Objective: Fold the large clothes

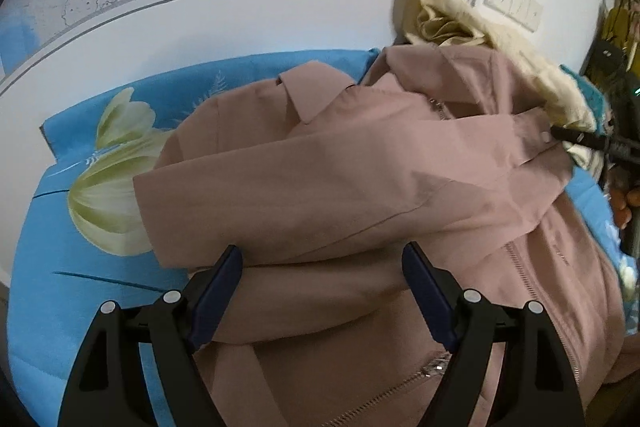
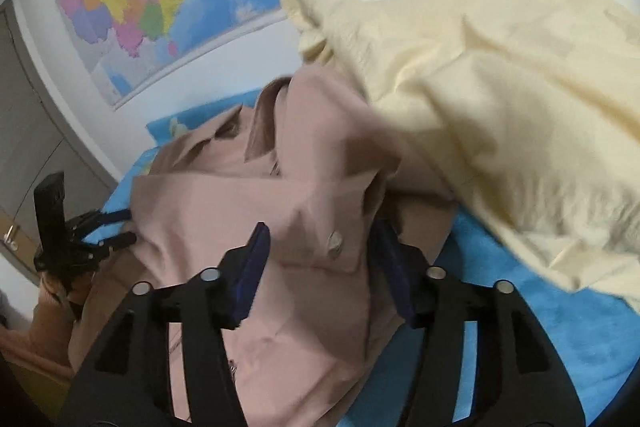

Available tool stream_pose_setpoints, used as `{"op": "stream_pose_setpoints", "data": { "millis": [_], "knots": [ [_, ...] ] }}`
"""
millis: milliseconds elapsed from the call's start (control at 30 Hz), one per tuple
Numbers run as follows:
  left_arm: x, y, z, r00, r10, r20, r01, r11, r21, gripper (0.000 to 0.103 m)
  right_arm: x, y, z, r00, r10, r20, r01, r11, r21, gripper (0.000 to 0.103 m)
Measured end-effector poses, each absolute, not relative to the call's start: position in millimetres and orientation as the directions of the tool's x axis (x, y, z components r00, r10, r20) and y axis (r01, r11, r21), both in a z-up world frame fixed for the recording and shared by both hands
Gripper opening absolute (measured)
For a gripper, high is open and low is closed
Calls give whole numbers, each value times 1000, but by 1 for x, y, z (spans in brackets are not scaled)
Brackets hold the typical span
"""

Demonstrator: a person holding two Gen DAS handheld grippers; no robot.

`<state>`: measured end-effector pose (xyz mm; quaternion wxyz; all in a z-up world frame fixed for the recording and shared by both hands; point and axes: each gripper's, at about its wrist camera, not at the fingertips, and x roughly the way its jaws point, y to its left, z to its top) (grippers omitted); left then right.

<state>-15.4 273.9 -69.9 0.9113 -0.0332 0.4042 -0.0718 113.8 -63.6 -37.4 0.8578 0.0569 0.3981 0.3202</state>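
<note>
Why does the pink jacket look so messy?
The pink jacket is only half folded: one sleeve lies slantwise across its front, and a crumpled cream garment is heaped against its collar.

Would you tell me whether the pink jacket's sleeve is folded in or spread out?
Folded in: the sleeve lies across the pink jacket front, over its zipper.

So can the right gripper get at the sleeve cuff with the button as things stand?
Probably yes. The right gripper is open and the buttoned cuff of the pink jacket lies right between its fingers, with nothing over it. The cream cloth lies off to the side.
</note>
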Motion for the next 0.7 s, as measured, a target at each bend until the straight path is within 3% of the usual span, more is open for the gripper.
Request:
{"op": "stream_pose_setpoints", "data": {
  "millis": [33, 67, 100, 167, 267, 367, 467, 700],
  "knots": [
    [-15, 273, -69, 663, -162, -731, 107, 987, -122, 80, 114, -58, -42, 475, 570, -670, -510, 799, 318, 54],
    [-13, 272, -71, 660, -158, -735, 107, 987, -116, 80, 115, -52, -47, 478, 535, -696, -513, 814, 273, 43],
    [-12, 270, -72, 657, -151, -739, 105, 989, -108, 80, 116, -48, -50, 477, 518, -710, -515, 819, 251, 18],
    [-8, 269, -80, 638, -137, -758, 95, 991, -99, 80, 122, -45, -53, 485, 508, -712, -518, 823, 234, 11],
    [-5, 270, -88, 633, -124, -764, 84, 992, -92, 80, 129, -45, -45, 552, 483, -680, -502, 843, 193, 11],
    [-7, 272, -91, 634, -110, -766, 78, 994, -79, 80, 137, -41, -55, 523, 476, -707, -498, 844, 199, 13],
    [-15, 278, -84, 650, -134, -748, 85, 991, -103, 80, 135, -45, -60, 518, 455, -724, -482, 855, 193, 24],
    [-15, 307, -23, 761, -99, -641, 101, 994, -34, 86, 123, -51, 0, 601, 507, -618, -508, 839, 194, 48]
  ]
}}
